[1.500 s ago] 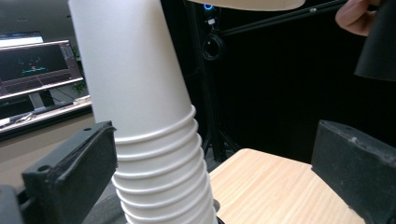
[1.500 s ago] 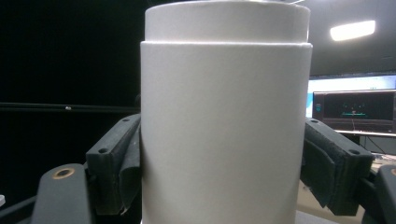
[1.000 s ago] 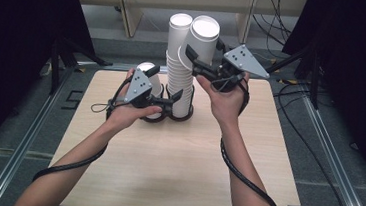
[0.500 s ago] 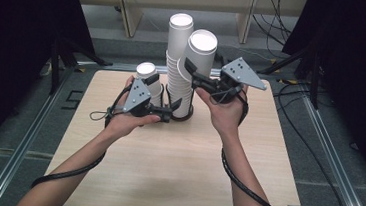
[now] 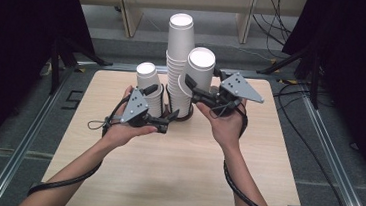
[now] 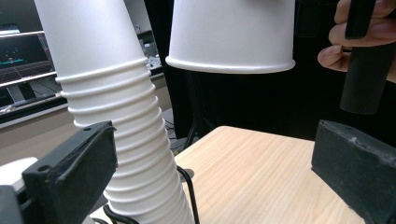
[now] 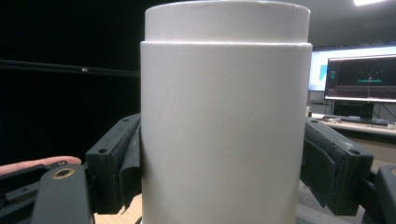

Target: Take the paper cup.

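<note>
On table (image 5: 114, 177): two cup stacks (image 5: 177, 72); right hand-held gripper (image 5: 192, 90) clamps one cup (image 5: 200, 69); left hand-held gripper (image 5: 165, 122) released.

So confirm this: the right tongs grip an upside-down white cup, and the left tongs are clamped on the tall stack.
Not quite. The left tongs stand open beside the tall stack, not clamped, as the left gripper view shows. The right tongs do grip the upside-down white cup.

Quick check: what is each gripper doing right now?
Left gripper: open, holding nothing, beside the cup stack.
Right gripper: shut on a cup.
</note>
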Demonstrator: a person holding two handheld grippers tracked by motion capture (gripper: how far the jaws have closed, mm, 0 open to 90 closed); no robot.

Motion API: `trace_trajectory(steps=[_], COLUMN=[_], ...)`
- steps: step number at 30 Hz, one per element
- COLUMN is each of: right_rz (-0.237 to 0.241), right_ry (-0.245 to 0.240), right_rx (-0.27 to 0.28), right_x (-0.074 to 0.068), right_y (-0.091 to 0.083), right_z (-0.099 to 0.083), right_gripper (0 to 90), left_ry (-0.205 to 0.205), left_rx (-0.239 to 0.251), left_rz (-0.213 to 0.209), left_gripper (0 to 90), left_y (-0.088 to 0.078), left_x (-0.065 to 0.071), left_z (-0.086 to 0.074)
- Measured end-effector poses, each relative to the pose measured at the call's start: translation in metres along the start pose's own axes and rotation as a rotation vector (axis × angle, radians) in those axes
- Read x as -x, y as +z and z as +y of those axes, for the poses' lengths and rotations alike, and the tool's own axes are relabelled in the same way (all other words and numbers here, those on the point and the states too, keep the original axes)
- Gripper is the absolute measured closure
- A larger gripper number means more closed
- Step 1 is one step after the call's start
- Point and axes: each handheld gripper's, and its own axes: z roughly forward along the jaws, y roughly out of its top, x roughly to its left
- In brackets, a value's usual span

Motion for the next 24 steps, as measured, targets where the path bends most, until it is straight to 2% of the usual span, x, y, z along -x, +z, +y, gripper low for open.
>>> trace_trajectory(steps=[1, 2, 5, 7, 8, 11, 13, 14, 15, 17, 18, 20, 21, 24], right_rz=[0.009, 0.002, 0.003, 0.010, 0.008, 0.015, 0.029, 0.024, 0.038, 0.038, 0.046, 0.048, 0.056, 0.059], right_ry=[0.016, -0.007, -0.015, 0.007, -0.010, -0.006, 0.013, 0.005, 0.030, 0.011, 0.037, 0.011, 0.029, 0.016], right_rx=[-0.004, -0.006, -0.013, -0.033, -0.027, -0.043, -0.055, -0.057, -0.071, -0.073, -0.090, -0.096, -0.102, -0.121], right_x=[-0.001, -0.001, -0.002, -0.004, -0.004, -0.007, -0.009, -0.009, -0.012, -0.013, -0.015, -0.015, -0.017, -0.017], right_y=[-0.001, -0.002, -0.003, -0.004, -0.004, -0.006, -0.007, -0.008, -0.009, -0.010, -0.011, -0.013, -0.014, -0.017], right_z=[-0.002, -0.005, -0.008, -0.013, -0.015, -0.022, -0.027, -0.029, -0.033, -0.036, -0.039, -0.044, -0.048, -0.058], right_gripper=[22.1, 22.1, 22.0, 22.0, 22.0, 22.0, 22.0, 22.0, 22.0, 22.0, 22.0, 22.0, 22.0, 21.9], left_ry=[0.001, 0.001, -0.001, -0.003, -0.003, 0.005, -0.003, -0.001, -0.002, -0.003, -0.002, 0.002, 0.000, 0.004], left_rx=[-0.002, -0.003, -0.005, -0.008, -0.011, -0.025, -0.034, -0.039, -0.041, -0.049, -0.053, -0.058, -0.061, -0.073], left_rz=[-0.001, -0.003, -0.006, -0.007, -0.010, -0.013, -0.017, -0.019, -0.020, -0.022, -0.023, -0.023, -0.024, -0.027], left_gripper=[0.0, 0.0, 0.0, 0.0, 0.0, 0.0, 0.0, 0.0, 0.0, 0.0, 0.0, 0.0, 0.0, 0.0], left_y=[-0.001, -0.002, -0.004, -0.005, -0.006, -0.007, -0.008, -0.009, -0.010, -0.011, -0.012, -0.014, -0.015, -0.019], left_x=[0.001, 0.001, 0.003, 0.005, 0.006, 0.010, 0.013, 0.015, 0.016, 0.018, 0.019, 0.020, 0.021, 0.023], left_z=[-0.001, -0.002, -0.006, -0.008, -0.010, -0.018, -0.024, -0.028, -0.030, -0.035, -0.037, -0.042, -0.045, -0.052])
